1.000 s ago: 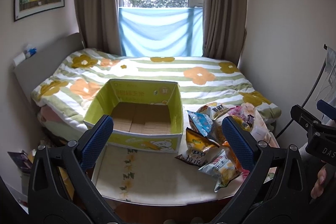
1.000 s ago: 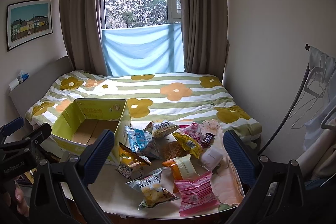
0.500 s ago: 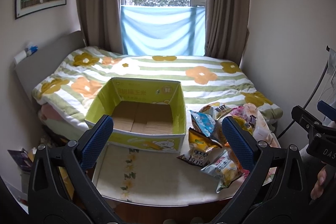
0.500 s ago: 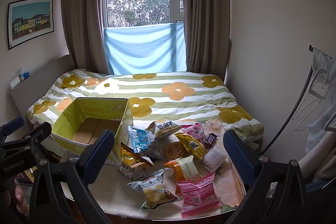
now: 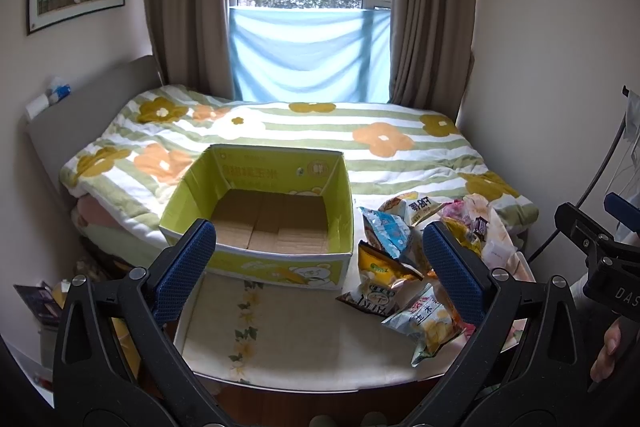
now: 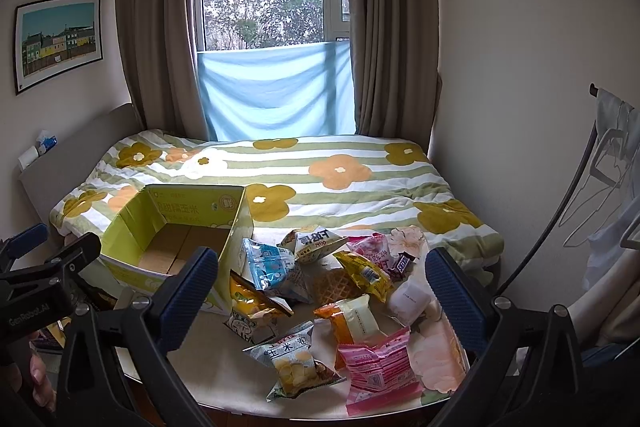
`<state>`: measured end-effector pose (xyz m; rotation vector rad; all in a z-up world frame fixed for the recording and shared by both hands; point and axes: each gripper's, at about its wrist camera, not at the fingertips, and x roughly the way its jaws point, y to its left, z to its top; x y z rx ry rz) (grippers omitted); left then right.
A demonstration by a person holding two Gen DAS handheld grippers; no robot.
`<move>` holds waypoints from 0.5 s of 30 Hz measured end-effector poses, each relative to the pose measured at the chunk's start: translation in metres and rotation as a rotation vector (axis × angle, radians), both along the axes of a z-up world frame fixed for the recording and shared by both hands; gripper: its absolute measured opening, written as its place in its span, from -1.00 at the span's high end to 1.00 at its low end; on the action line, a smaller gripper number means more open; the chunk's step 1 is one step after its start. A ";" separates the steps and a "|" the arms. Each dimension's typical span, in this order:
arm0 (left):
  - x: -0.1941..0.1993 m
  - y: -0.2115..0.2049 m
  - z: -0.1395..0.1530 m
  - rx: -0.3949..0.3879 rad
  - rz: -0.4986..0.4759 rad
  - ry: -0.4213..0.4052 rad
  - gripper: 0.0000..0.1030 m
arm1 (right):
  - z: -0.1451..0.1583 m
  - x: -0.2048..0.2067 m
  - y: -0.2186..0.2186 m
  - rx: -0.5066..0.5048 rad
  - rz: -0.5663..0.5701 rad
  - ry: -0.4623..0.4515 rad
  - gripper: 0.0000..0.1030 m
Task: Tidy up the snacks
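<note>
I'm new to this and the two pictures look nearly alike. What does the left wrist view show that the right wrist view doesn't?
Only the left wrist view shows the whole bare floor of the green box and the open left tool up close.

Only the right wrist view shows the pink packet, the white packet and the open right tool up close.

Both show the bed, the window, and the corn snack bag.
</note>
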<state>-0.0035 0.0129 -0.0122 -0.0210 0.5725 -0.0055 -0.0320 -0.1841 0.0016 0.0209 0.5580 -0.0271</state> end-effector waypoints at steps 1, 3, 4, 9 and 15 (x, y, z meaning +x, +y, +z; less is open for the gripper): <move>0.000 0.000 0.000 0.000 -0.001 0.000 -0.99 | -0.001 0.001 -0.001 -0.001 -0.002 0.000 -0.99; 0.000 0.000 0.000 -0.002 0.000 -0.001 -0.99 | -0.002 0.000 0.000 0.000 -0.003 -0.001 -1.00; 0.000 0.000 0.000 -0.002 0.000 -0.001 -0.99 | -0.002 0.001 0.000 0.001 -0.004 -0.002 -1.00; 0.000 0.001 -0.001 -0.015 -0.018 -0.006 -0.99 | -0.006 0.002 -0.007 -0.005 -0.024 -0.001 -0.99; 0.008 -0.007 -0.011 -0.006 -0.088 0.026 -0.99 | -0.009 -0.005 -0.021 -0.032 -0.067 -0.004 -0.99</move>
